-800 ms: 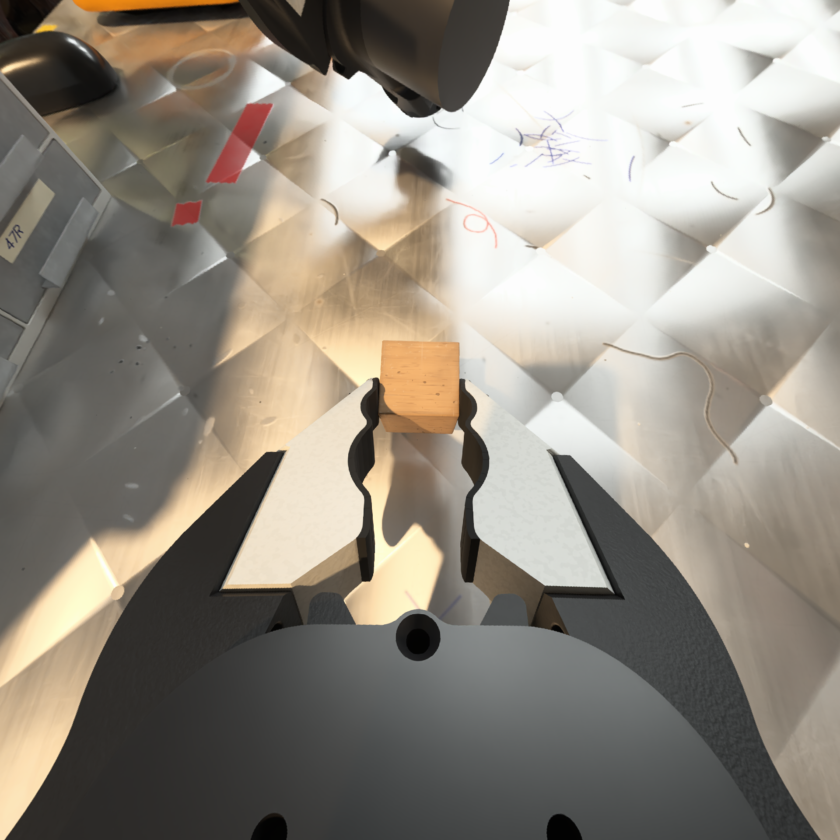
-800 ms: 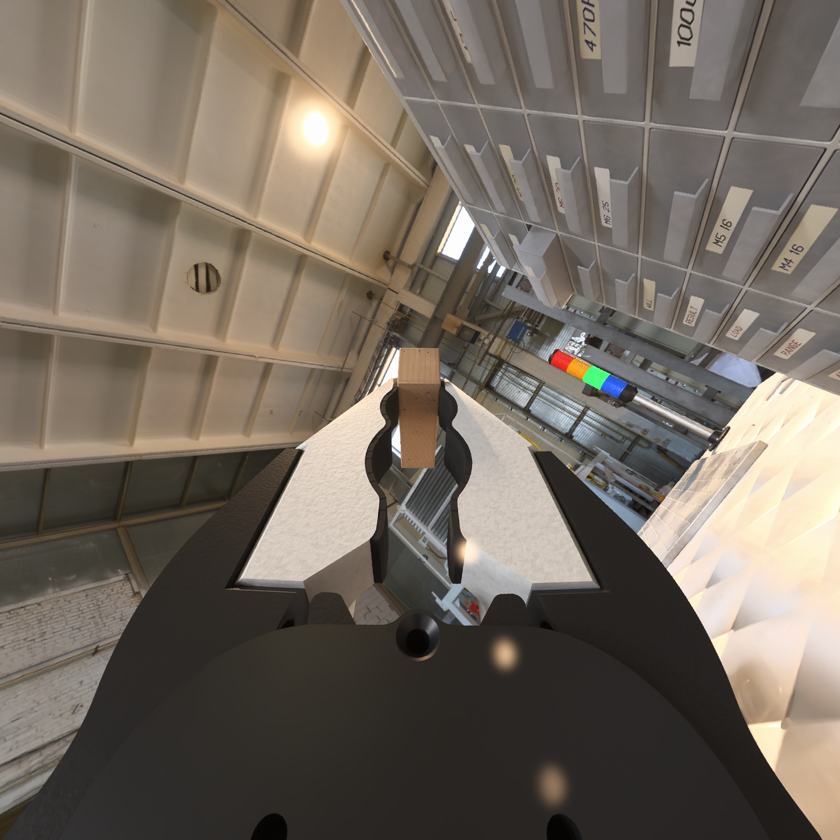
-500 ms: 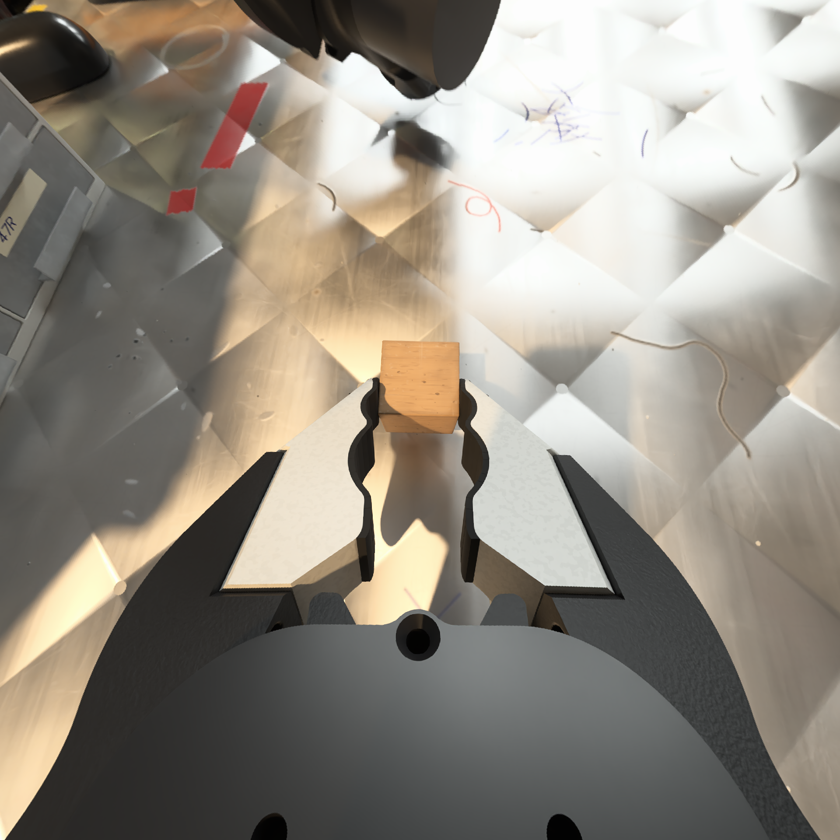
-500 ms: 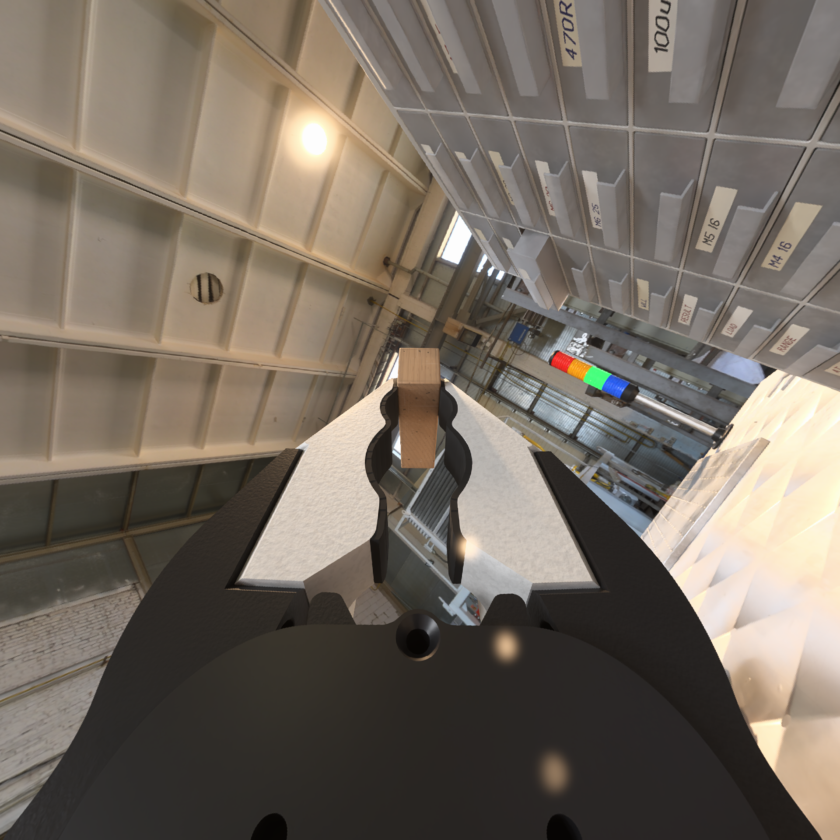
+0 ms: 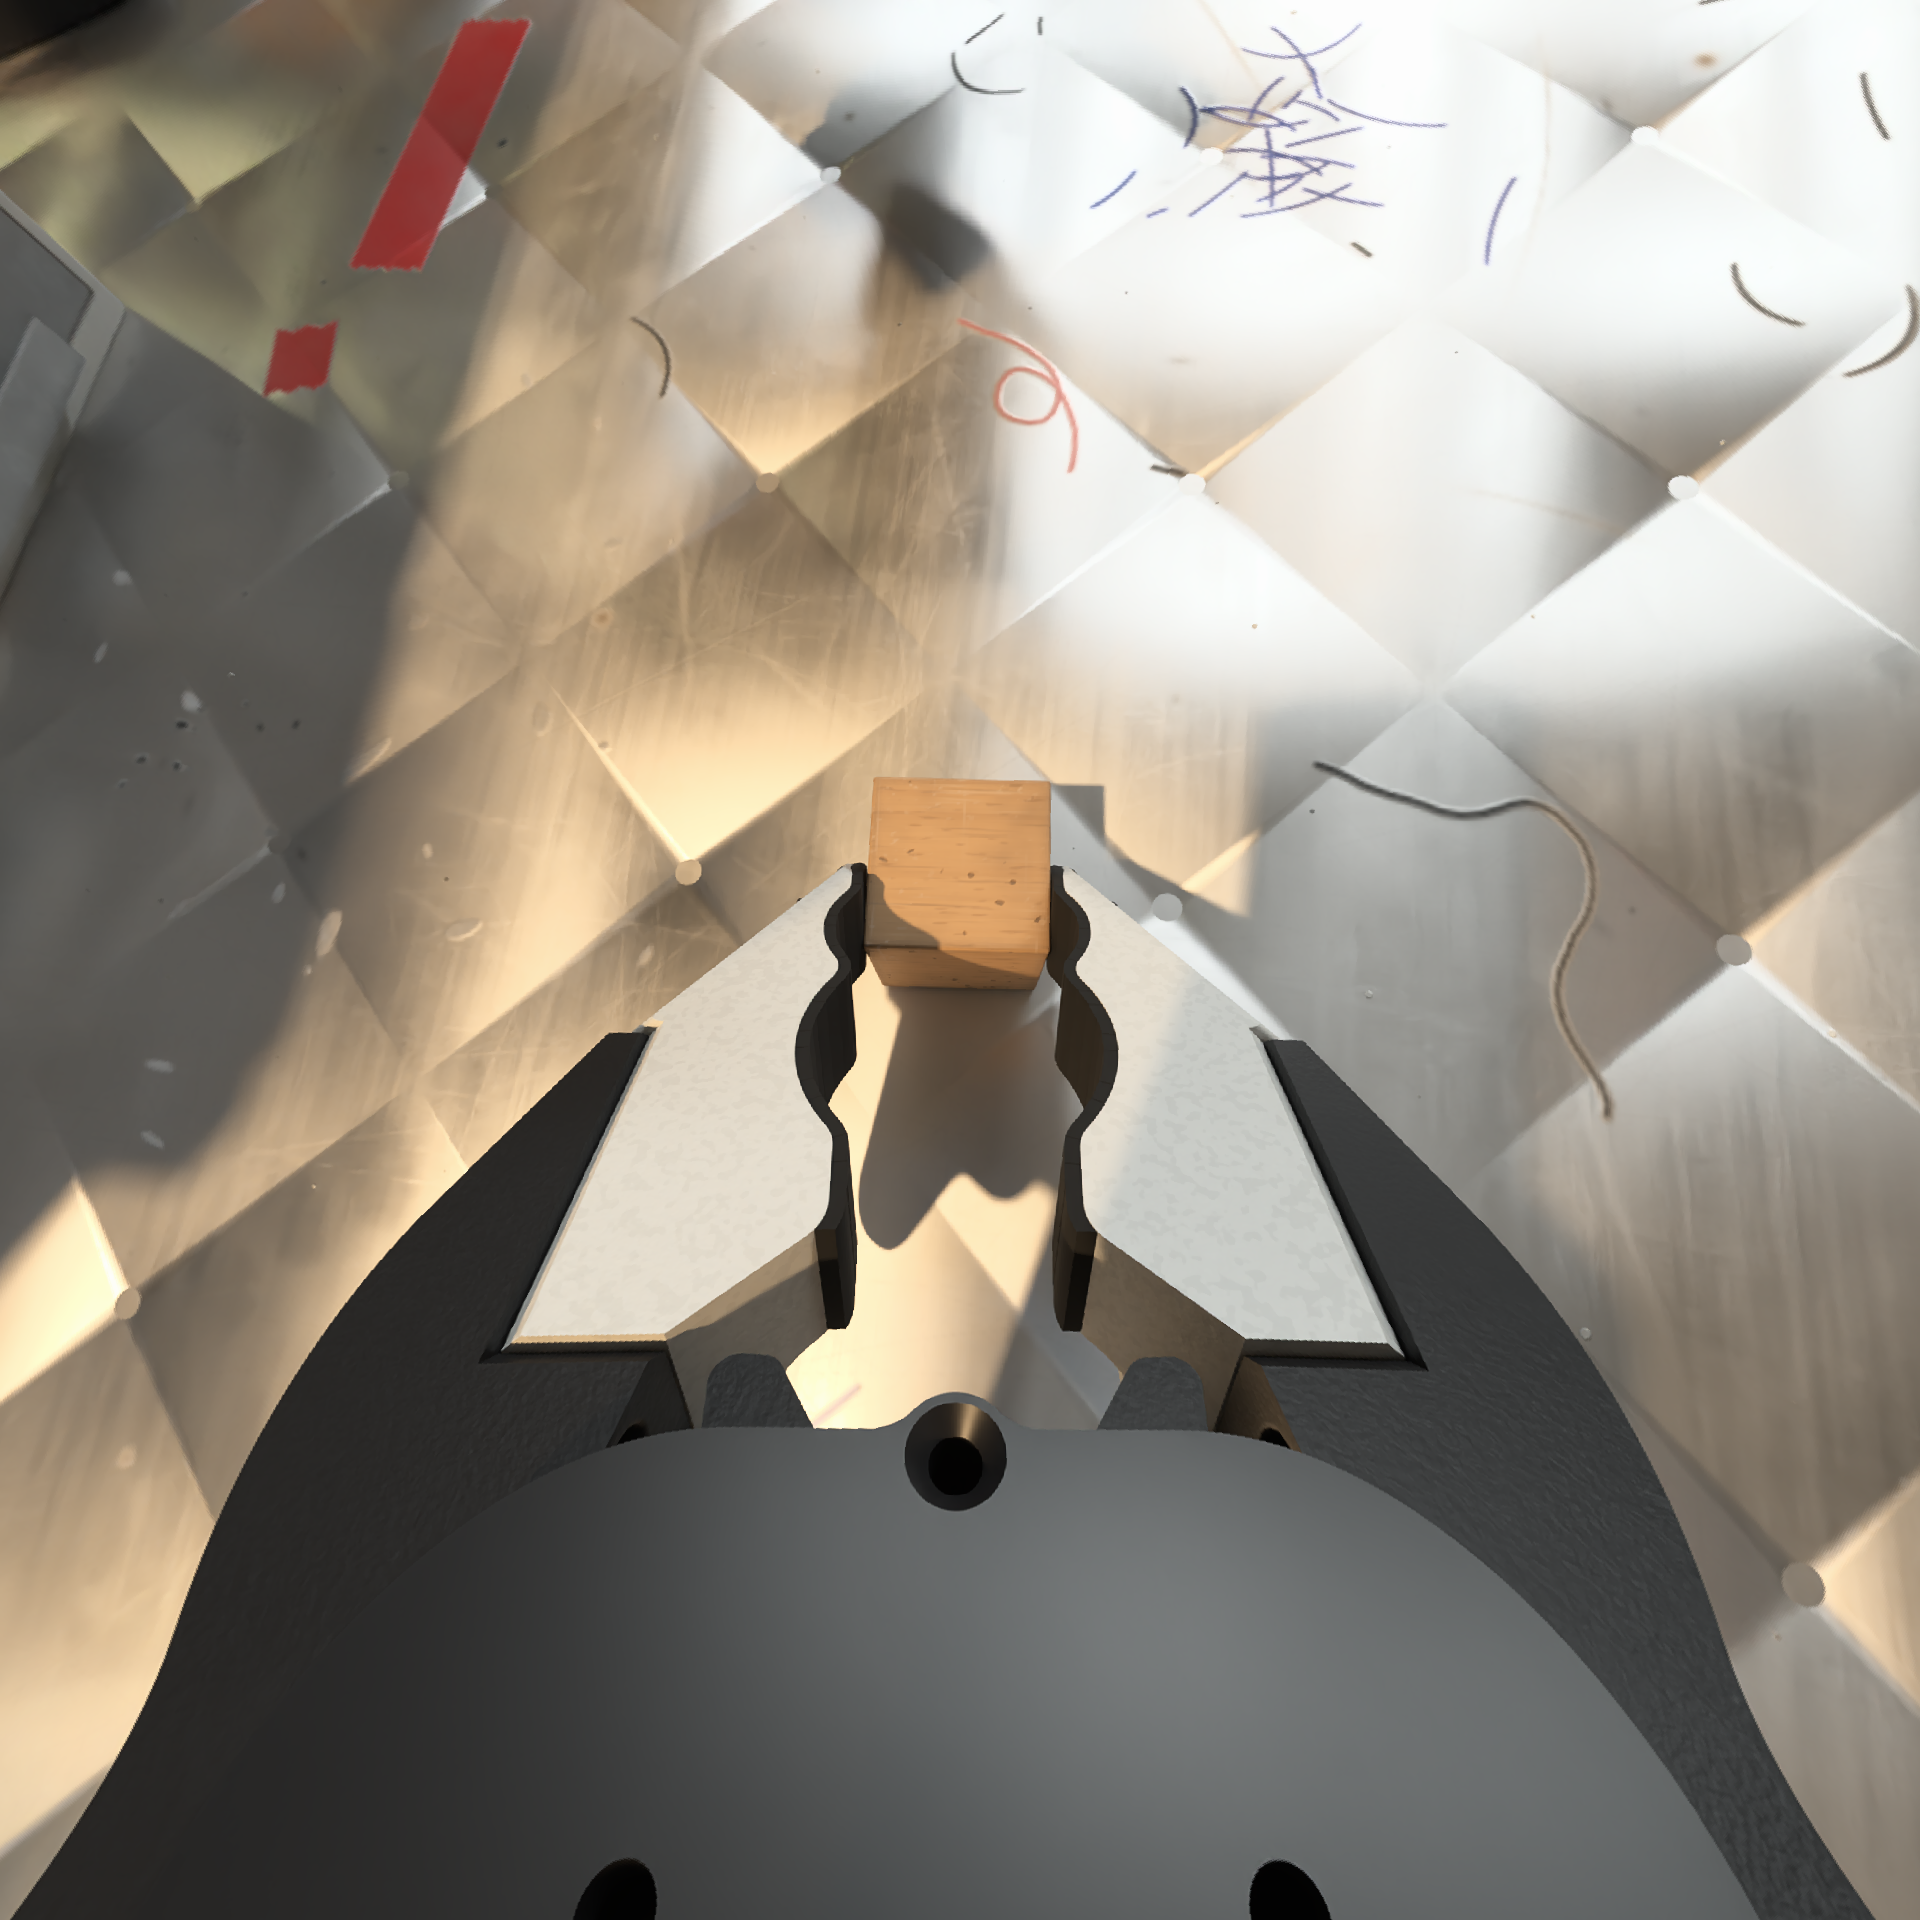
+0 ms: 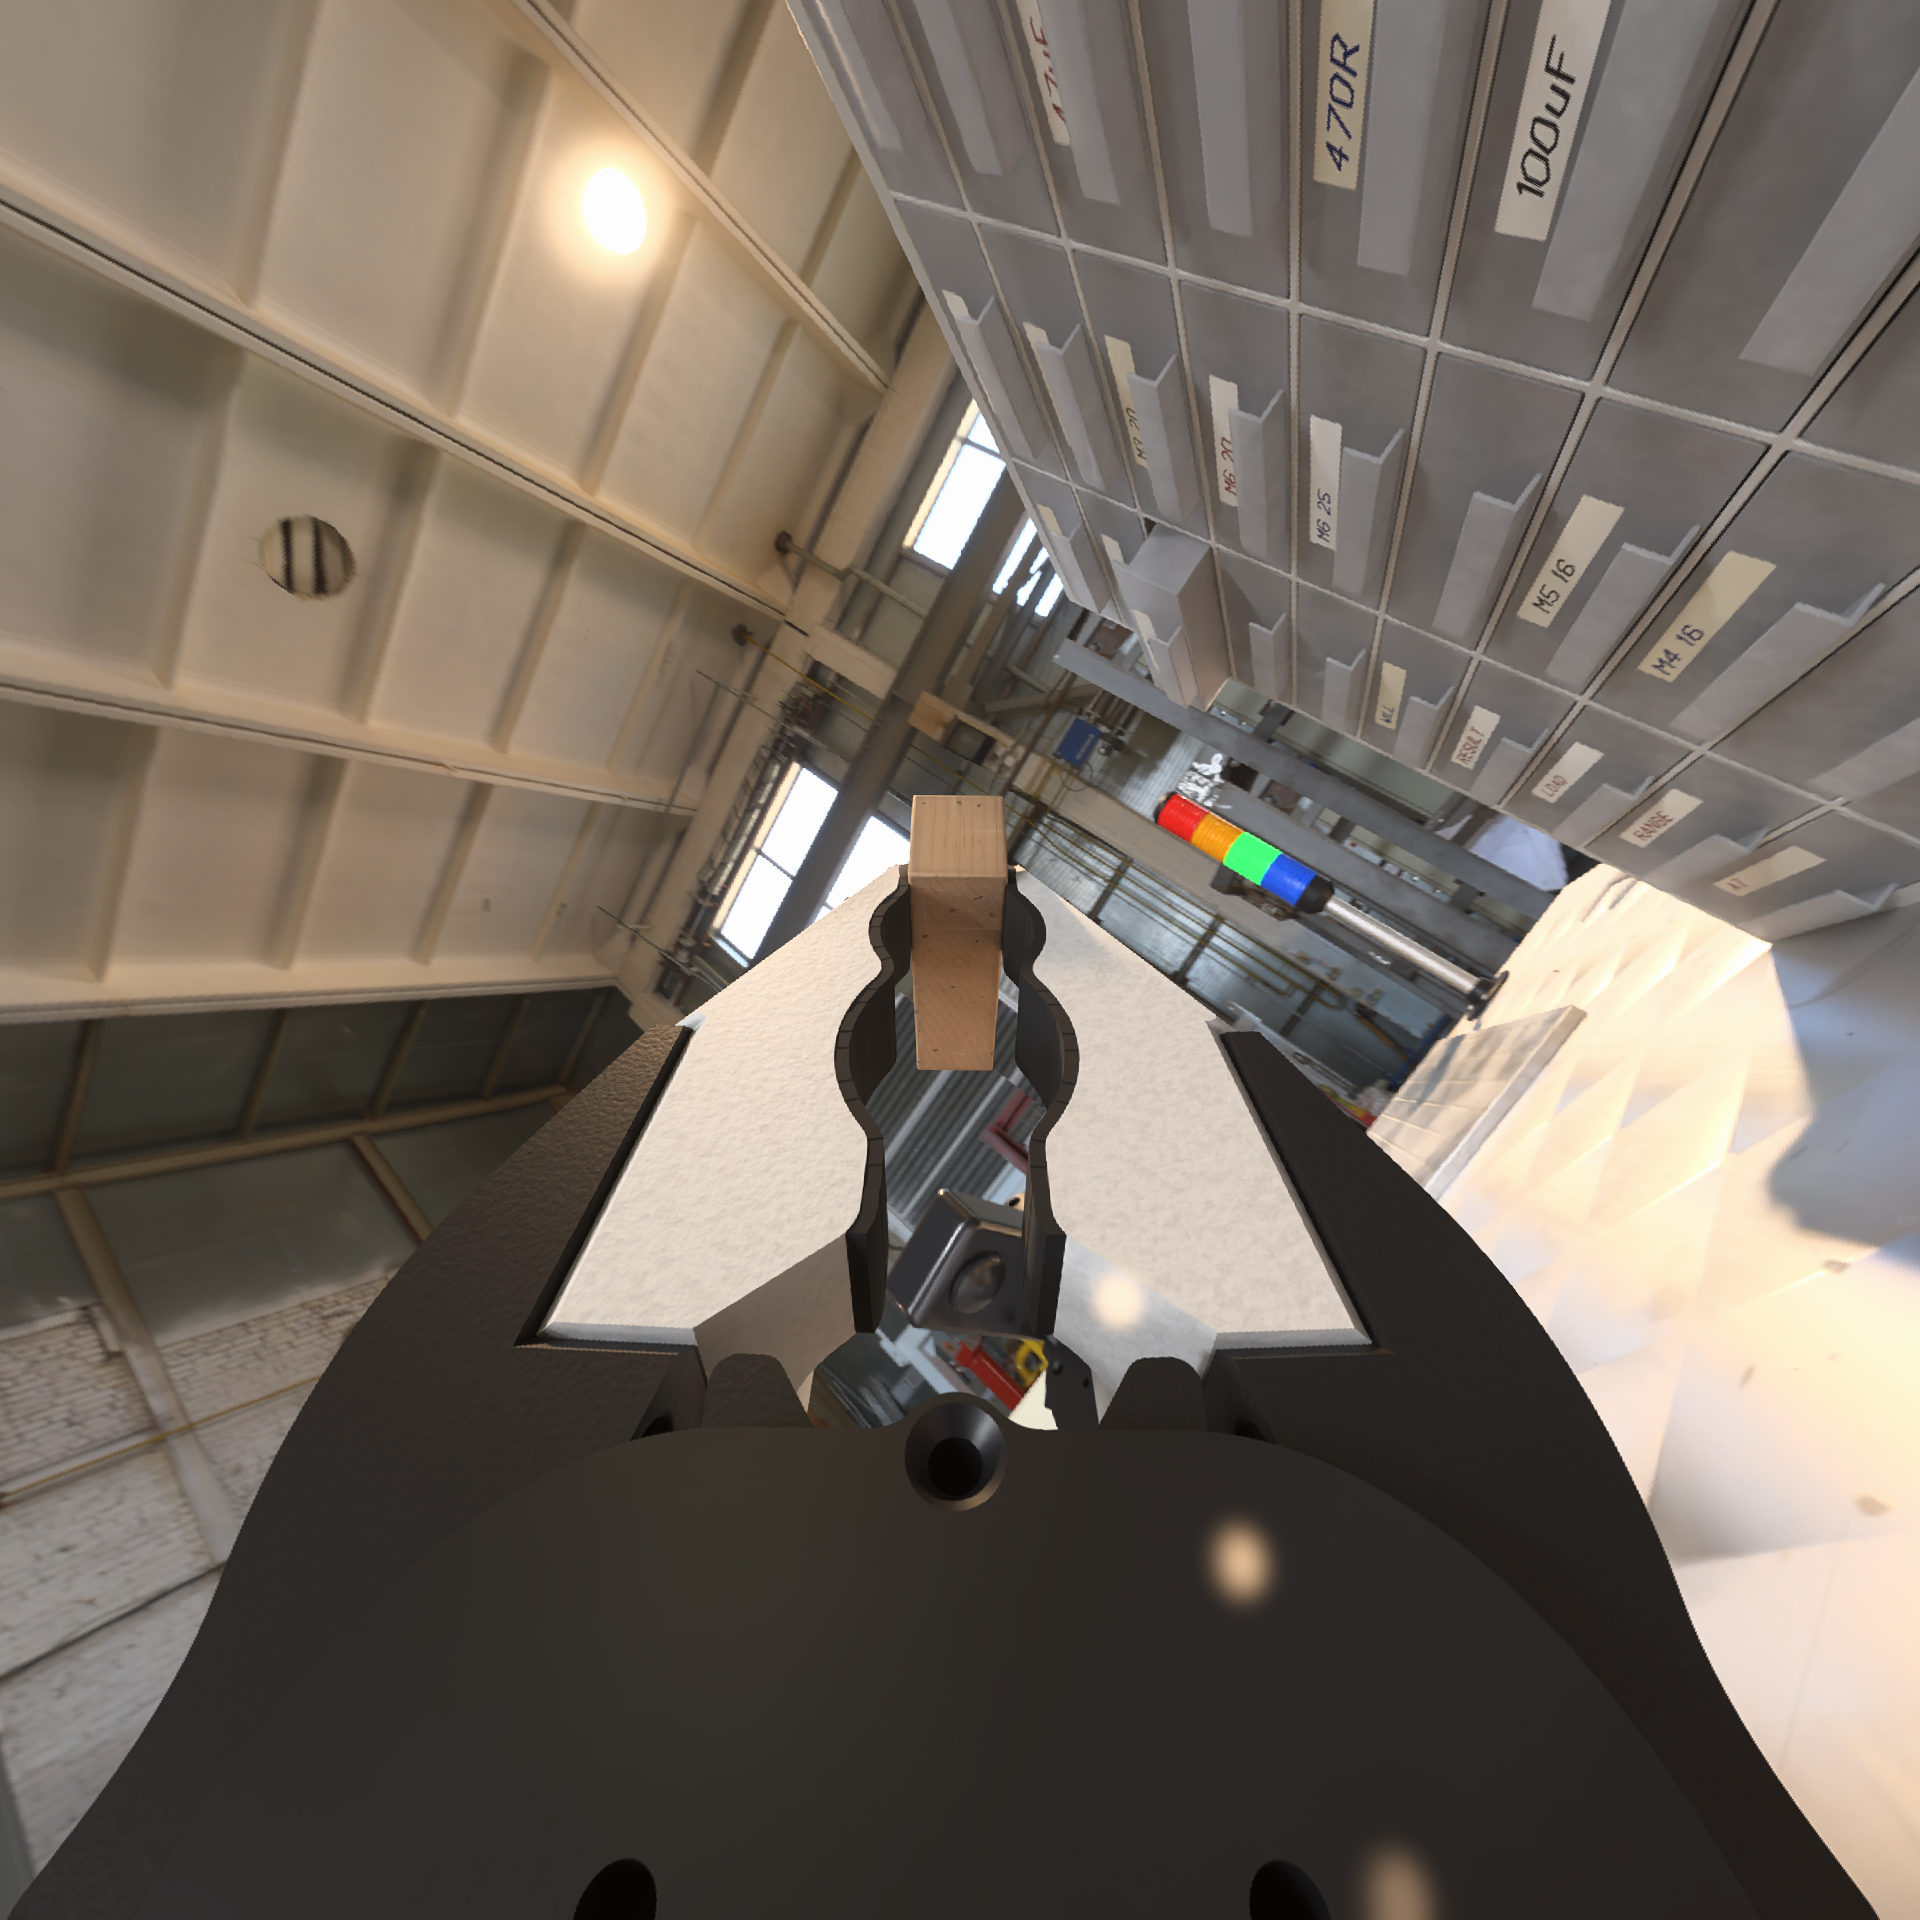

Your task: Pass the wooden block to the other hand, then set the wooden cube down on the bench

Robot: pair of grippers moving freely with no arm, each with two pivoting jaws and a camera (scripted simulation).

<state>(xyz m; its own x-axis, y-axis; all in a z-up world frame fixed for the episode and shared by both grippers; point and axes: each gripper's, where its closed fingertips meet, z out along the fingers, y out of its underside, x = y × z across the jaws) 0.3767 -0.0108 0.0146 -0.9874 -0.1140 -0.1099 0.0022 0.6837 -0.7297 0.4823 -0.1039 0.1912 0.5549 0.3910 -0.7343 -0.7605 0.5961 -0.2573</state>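
Quilted steel counter (image 5: pixel 1558 582) below; left claw (image 5: pixel 958 914) clamps wooden cube (image 5: pixel 961 868), right claw (image 6: pixel 956 914) clamps wooden block (image 6: pixel 954 935). Set-down step: lower, release.

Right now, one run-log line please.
left gripper: shut on wooden cube | right gripper: shut on wooden block | bench: cube above it, not released

Handwritten paper labels (image 6: pixel 1341 104) on grey cabinet drawers (image 6: pixel 1507 436); wording withheld.
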